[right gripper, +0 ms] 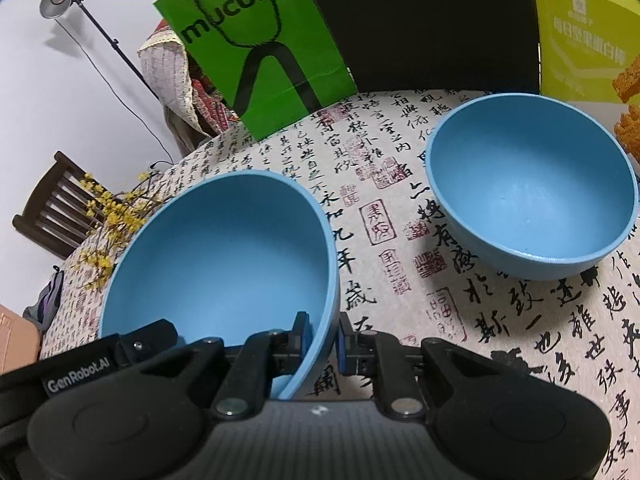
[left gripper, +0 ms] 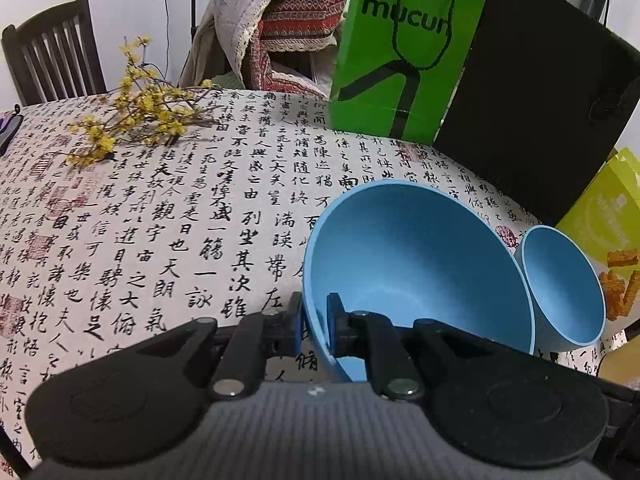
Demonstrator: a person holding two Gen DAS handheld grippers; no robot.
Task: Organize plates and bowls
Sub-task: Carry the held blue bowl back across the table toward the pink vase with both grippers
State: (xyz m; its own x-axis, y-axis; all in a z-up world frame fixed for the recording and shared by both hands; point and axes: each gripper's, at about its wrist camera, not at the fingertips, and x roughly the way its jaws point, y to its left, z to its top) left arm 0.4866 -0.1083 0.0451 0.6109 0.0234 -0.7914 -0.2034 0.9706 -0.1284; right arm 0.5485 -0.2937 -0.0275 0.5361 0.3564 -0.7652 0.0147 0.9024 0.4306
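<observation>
Both grippers clamp one large blue bowl by its rim, above the table.

The left gripper [left gripper: 314, 322] is clenched on the near left rim of the large blue bowl [left gripper: 416, 264], one pad outside the wall and one inside. The right gripper [right gripper: 323, 338] is clenched on the near right rim of the same large blue bowl [right gripper: 224, 256], its pads likewise on either side of the wall. The bowl is tilted, its opening facing the cameras. A small blue bowl [right gripper: 532, 188] rests upright on the calligraphy-print tablecloth [right gripper: 384, 216], apart from the held bowl. A green paper bag [left gripper: 404, 56] stands at the far edge of the table. Yellow flower sprigs [left gripper: 136, 116] lie on the cloth, well apart from both bowls.
</observation>
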